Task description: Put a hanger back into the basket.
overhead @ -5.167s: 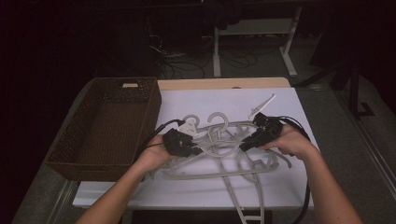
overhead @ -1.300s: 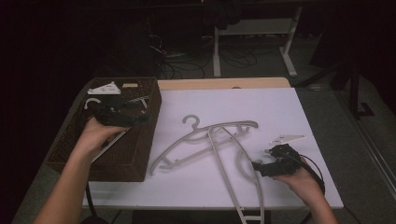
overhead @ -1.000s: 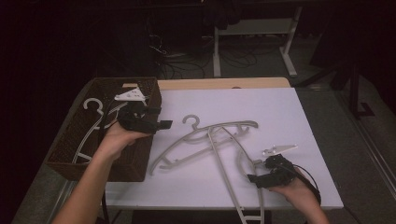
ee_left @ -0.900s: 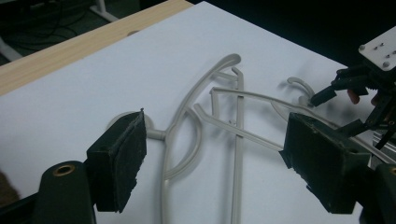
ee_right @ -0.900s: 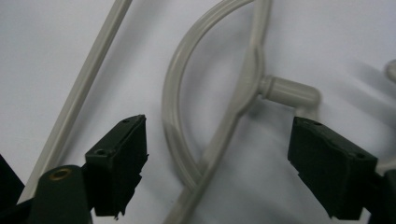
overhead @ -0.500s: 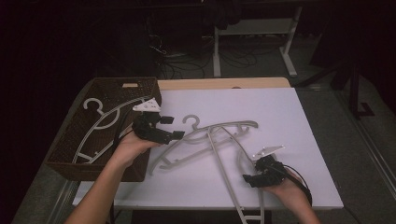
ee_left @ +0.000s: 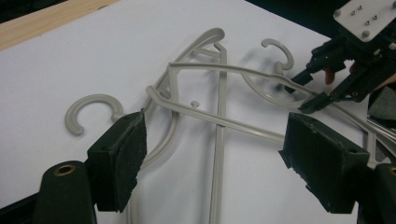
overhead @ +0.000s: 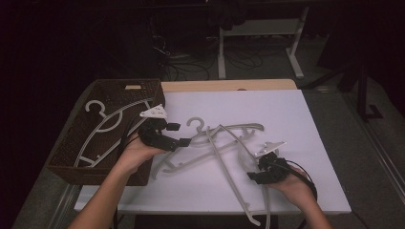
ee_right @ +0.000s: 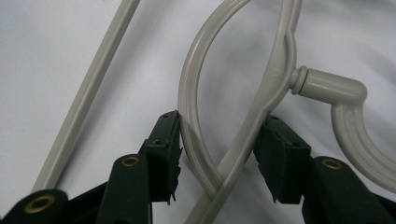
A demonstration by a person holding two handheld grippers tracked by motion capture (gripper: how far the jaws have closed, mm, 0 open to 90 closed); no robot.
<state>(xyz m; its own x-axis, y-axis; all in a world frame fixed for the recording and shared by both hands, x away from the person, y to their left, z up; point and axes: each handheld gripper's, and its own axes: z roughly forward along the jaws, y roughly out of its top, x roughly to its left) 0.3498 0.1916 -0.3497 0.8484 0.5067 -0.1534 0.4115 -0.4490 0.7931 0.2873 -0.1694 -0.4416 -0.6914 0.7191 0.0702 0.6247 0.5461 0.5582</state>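
Several grey plastic hangers (overhead: 224,138) lie tangled on the white table top (overhead: 277,109). One more grey hanger (overhead: 107,126) lies inside the brown wicker basket (overhead: 143,84) at the left. My left gripper (overhead: 180,134) is open just right of the basket, with the pile's left hook (ee_left: 86,109) and crossing bars ahead of its wide-spread jaws (ee_left: 219,158). My right gripper (overhead: 253,177) is low at the front right. It is shut on one hanger's neck (ee_right: 275,79) just below the hook, both pads touching the bars (ee_right: 219,154).
The basket takes up the table's left edge, its near wall beside my left forearm. A long hanger bar (overhead: 234,186) runs toward the front edge. A wooden strip (overhead: 229,85) borders the far side. Table legs and cables stand on the dark floor beyond.
A hanger now lies in the basket. My left gripper has come back right from the basket to the pile, open. My right gripper slid slightly left and toward the front edge.
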